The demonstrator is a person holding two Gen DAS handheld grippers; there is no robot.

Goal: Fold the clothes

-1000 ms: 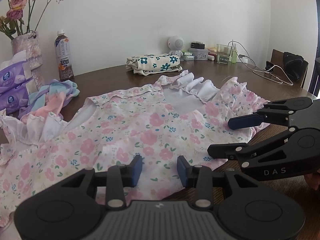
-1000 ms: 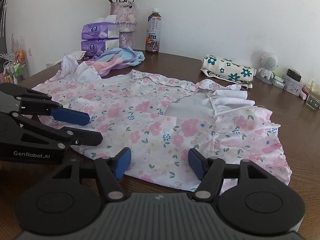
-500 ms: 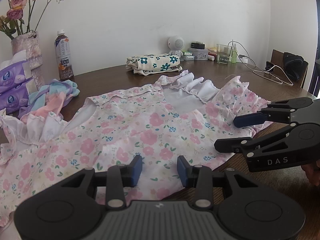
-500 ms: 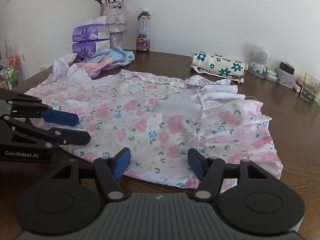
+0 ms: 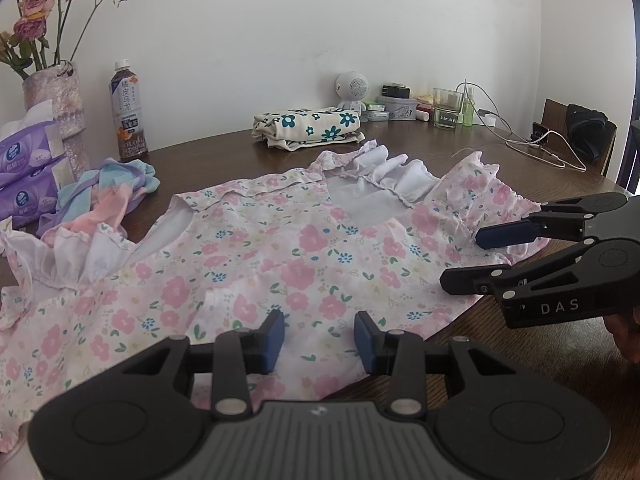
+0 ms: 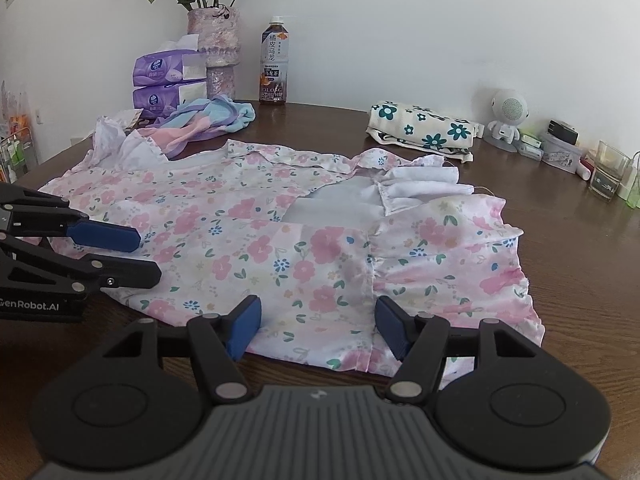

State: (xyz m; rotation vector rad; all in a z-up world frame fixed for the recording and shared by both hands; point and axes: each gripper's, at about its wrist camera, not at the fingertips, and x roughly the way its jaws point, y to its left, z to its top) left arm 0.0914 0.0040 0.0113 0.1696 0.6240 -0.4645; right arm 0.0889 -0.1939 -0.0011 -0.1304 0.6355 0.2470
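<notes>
Floral dress [image 6: 280, 240] spread flat on table [image 6: 580, 240]. Left gripper [image 5: 319, 338] and right gripper [image 6: 318, 326] both released, empty, over near hem. Pre-grasp step; next, pinch hem edge and fold far.

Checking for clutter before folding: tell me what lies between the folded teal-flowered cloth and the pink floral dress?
Only bare wooden table: the cloth and dress lie apart, per the right wrist view.

Floral dress [image 5: 288, 264] [image 6: 280, 240], white with pink and blue flowers, spread flat on the table, partly folded: one panel turned back, exposing white lining and ruffled trim. Folded floral garment [image 5: 308, 126] lies beyond it.
</notes>
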